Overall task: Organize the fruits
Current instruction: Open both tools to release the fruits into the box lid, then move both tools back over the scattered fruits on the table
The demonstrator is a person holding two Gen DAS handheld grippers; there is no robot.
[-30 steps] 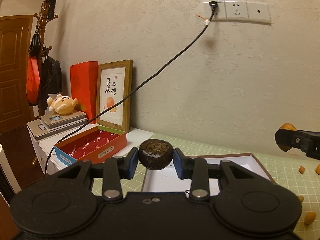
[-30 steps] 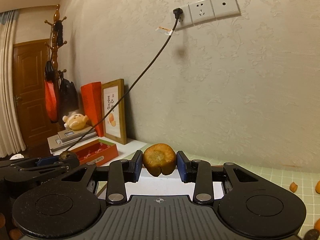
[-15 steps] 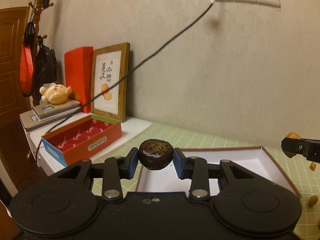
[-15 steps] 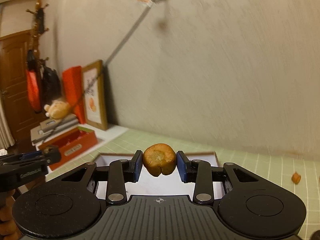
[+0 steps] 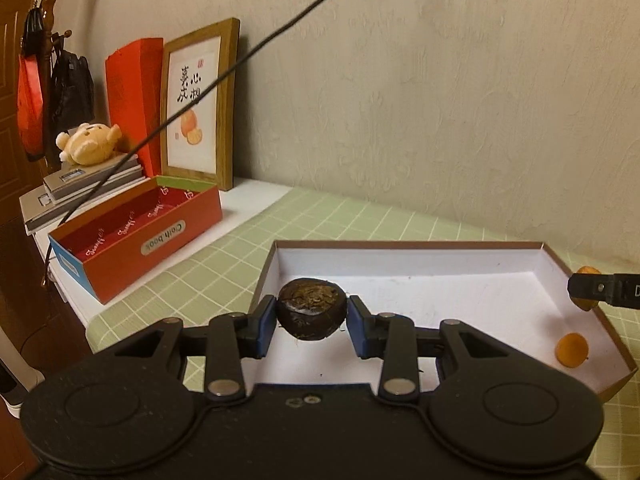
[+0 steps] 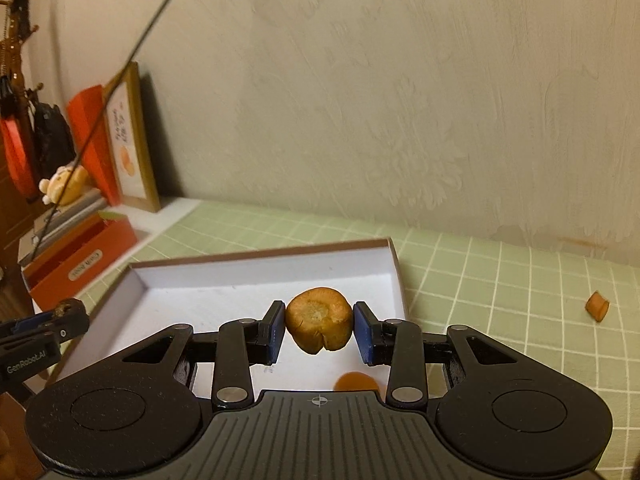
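Note:
My left gripper (image 5: 312, 314) is shut on a dark brown dried fruit (image 5: 311, 307), held above the near left part of a shallow white box (image 5: 460, 280) with a brown rim. My right gripper (image 6: 319, 326) is shut on a tan-orange dried fruit (image 6: 319, 319) over the same white box (image 6: 224, 276), near its right side. One small orange fruit (image 5: 572, 349) lies inside the box at its right end; in the right wrist view that orange fruit (image 6: 354, 381) shows just under my fingers. Each gripper's tip shows at the edge of the other's view.
An open red box (image 5: 132, 232) labelled "Cloth book" stands left of the white box, with a framed picture (image 5: 198, 104), a red bag and a plush toy (image 5: 88, 142) behind. A black cable (image 5: 240, 68) hangs across. A loose orange piece (image 6: 597, 306) lies on the green grid mat (image 6: 500, 280).
Both grippers have come down and forward over the white box, each still holding its fruit. The wall sockets have left the top of both views; the orange fruit inside the box now shows.

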